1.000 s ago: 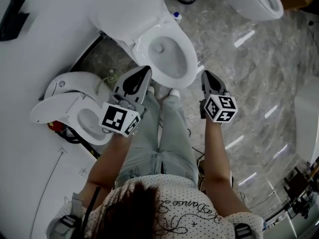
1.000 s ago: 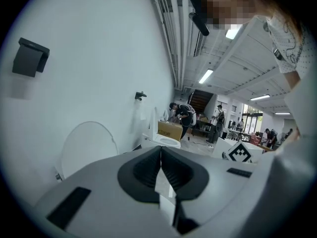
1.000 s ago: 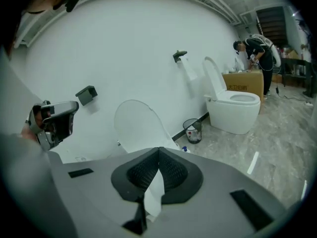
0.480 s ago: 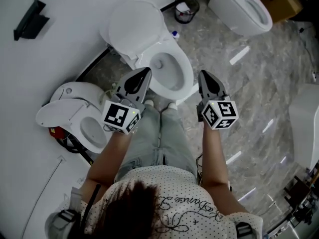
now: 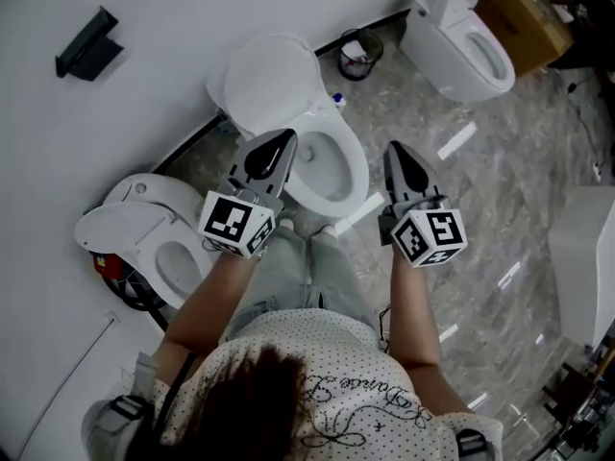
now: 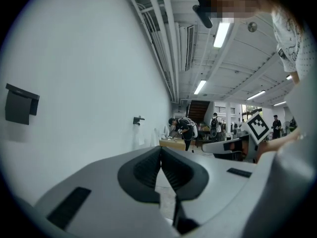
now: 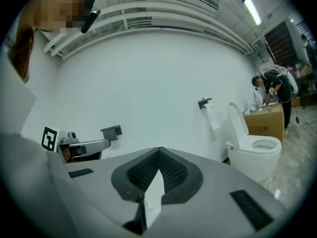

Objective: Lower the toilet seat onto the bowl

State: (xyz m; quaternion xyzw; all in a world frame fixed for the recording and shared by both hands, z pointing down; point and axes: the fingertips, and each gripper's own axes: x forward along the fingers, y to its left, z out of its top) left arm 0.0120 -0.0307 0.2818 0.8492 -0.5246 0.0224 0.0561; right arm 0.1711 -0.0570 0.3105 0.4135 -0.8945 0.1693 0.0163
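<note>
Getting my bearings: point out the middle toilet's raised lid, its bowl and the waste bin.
raised lid (image 5: 272,84), head view, its centre
bowl (image 5: 359,163), head view, its right rim
waste bin (image 5: 360,73), head view, its dark wall

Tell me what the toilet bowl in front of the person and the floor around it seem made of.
The toilet bowl looks like glazed ceramic: smooth, glossy white surface. The floor looks like polished grey stone or stone-look tile, which one is unclear: veined pattern with bright streaks of reflected light.

Black holder (image 5: 88,43) on the white wall (image 5: 183,12); small bin (image 5: 357,54) at its foot.
</note>
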